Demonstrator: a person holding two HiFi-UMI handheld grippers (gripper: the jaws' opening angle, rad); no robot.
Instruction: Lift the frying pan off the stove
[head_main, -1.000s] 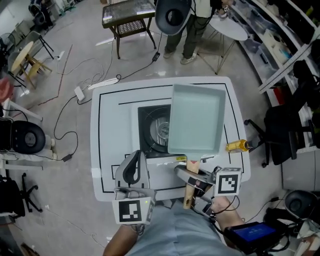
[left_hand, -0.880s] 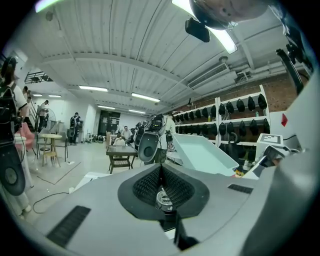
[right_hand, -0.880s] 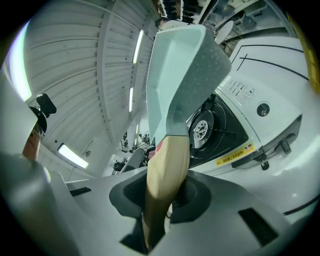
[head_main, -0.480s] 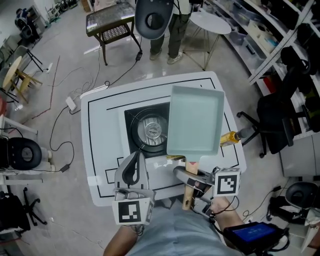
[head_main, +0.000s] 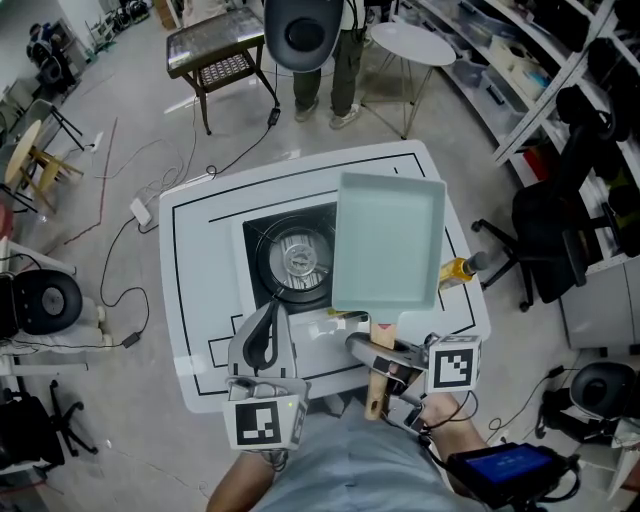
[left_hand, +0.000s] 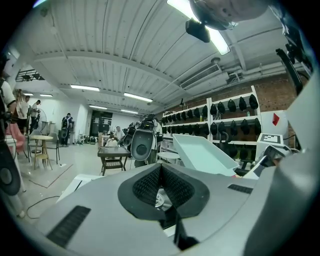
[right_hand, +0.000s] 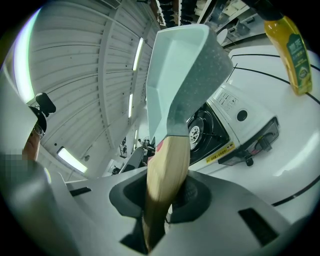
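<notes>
**Pan held clear of the burner by its wooden handle**

In the head view the frying pan (head_main: 388, 240) covered the right part of the stove (head_main: 290, 262), so only the burner's left side showed. The lower end of the wooden handle (head_main: 378, 378) ran out of sight under the right gripper (head_main: 372, 350) and the person's body. Both hands were mostly hidden behind the grippers.

The pan was up in the air above the right side of the stove and the white table (head_main: 200, 260), with the oil bottle (head_main: 455, 271) just off its right edge. Its long axis ran away from the person, handle nearest and open face up. In the left gripper view the pan (left_hand: 202, 155) sat tilted above the table.

The right gripper (right_hand: 167, 197) reached forward low at the table's near edge, jaws clamped on the handle (right_hand: 167, 167), with the pan (right_hand: 175, 75) rising over the stove (right_hand: 210, 130) and the bottle (right_hand: 289, 47) to the right. The left gripper (head_main: 270, 312) sat beside it, pointing at the stove; its jaws (left_hand: 161, 167) met at the tips and held nothing.
</notes>
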